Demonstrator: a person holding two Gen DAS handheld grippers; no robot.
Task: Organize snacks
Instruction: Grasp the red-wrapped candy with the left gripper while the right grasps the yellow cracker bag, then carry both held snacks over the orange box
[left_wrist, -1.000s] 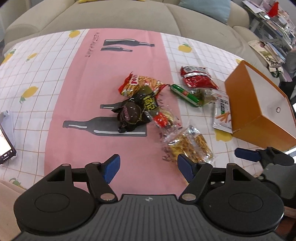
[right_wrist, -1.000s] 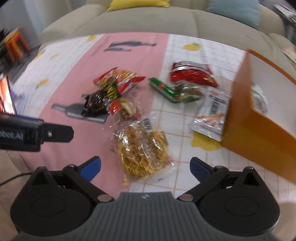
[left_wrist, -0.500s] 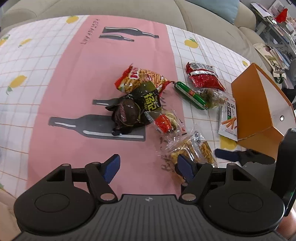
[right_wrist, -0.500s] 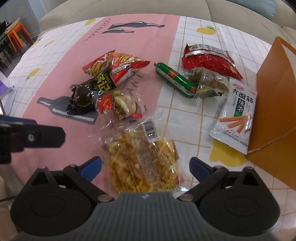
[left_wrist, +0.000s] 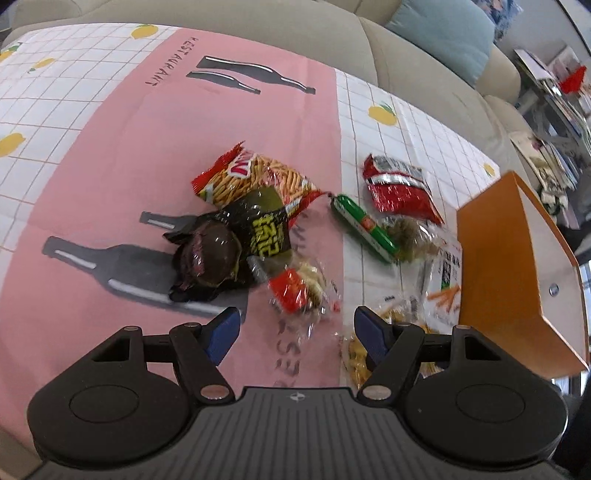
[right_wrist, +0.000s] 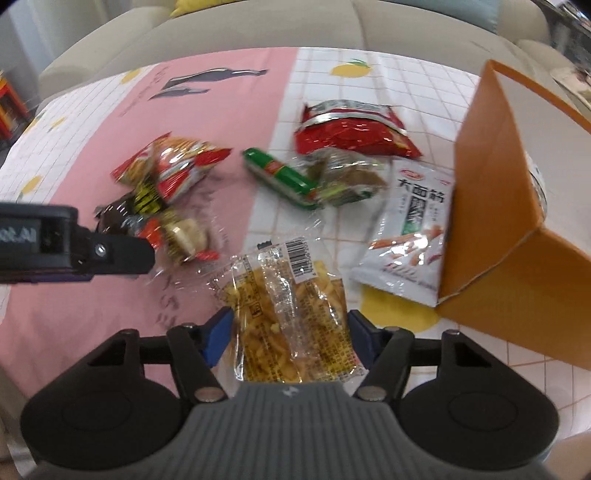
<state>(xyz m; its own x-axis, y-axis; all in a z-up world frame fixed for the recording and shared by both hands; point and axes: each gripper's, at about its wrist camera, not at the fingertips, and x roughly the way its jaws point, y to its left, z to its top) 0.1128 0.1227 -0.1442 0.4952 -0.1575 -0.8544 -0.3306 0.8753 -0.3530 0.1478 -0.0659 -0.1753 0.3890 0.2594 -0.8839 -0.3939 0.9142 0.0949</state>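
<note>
1. Right gripper (right_wrist: 290, 334): jaws closing around the clear packet of yellow snacks (right_wrist: 291, 317), which lies lengthwise between the two blue pads. Pads sit at the packet's two long edges; whether they already press on the film cannot be told, no crumpling is visible. Judged: not yet a grip.
2. Left gripper (left_wrist: 297, 332): jaws spread wide, nothing between them but tablecloth (left_wrist: 110, 155). The small clear packet with a red label (left_wrist: 299, 290) lies just beyond the tips.
3. Step in hand, judged: picking the yellow packet as one item to go into the orange box (right_wrist: 491, 206), which stands open to the right of it.
4. Next move calls for finishing the closure on slippery film without squeezing the contents, then lifting clear of the white packet (right_wrist: 410, 229) lying against the box wall.
5. Farther out: green sausage stick (right_wrist: 279, 173), red bag (right_wrist: 351, 133), and the striped chip bag (right_wrist: 173, 158) with dark packets in a loose pile on the pink strip.
6. Left gripper body enters the right view at the left edge, near that pile.
</note>
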